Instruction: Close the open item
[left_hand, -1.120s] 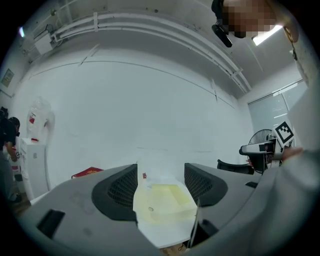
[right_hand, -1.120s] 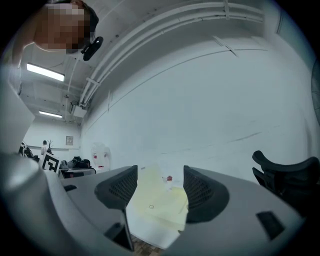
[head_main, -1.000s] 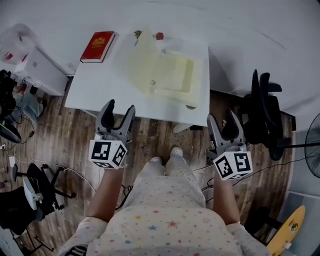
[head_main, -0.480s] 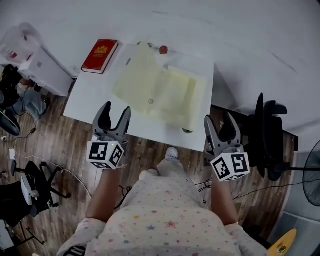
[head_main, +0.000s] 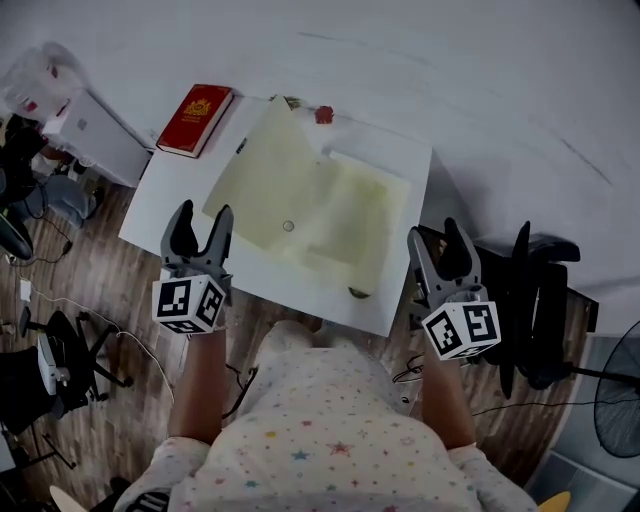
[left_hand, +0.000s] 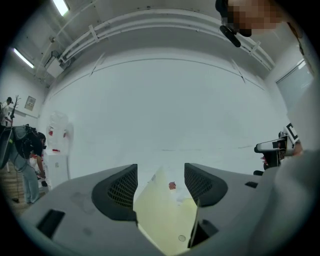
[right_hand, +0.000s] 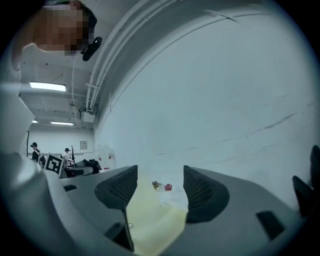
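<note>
A pale yellow document folder (head_main: 300, 205) lies open on the white table (head_main: 175, 190), its pointed flap (head_main: 262, 150) spread toward the far left. A round snap (head_main: 288, 226) shows near its middle. My left gripper (head_main: 203, 215) is open over the table's near left edge, just left of the folder and apart from it. My right gripper (head_main: 437, 238) is open past the table's near right corner. The left gripper view shows the folder (left_hand: 165, 215) between that gripper's (left_hand: 160, 175) spread jaws. In the right gripper view the folder (right_hand: 150, 225) also lies ahead of the open gripper (right_hand: 160, 180).
A red book (head_main: 196, 106) lies at the table's far left corner. A small red object (head_main: 324, 115) sits at the far edge. A black office chair (head_main: 530, 290) stands to the right, a white cabinet (head_main: 95, 135) and another chair (head_main: 60, 360) to the left.
The person has stepped up to the table. Both grippers now reach its near edge; the left one has shifted left. Both stay open and empty.
</note>
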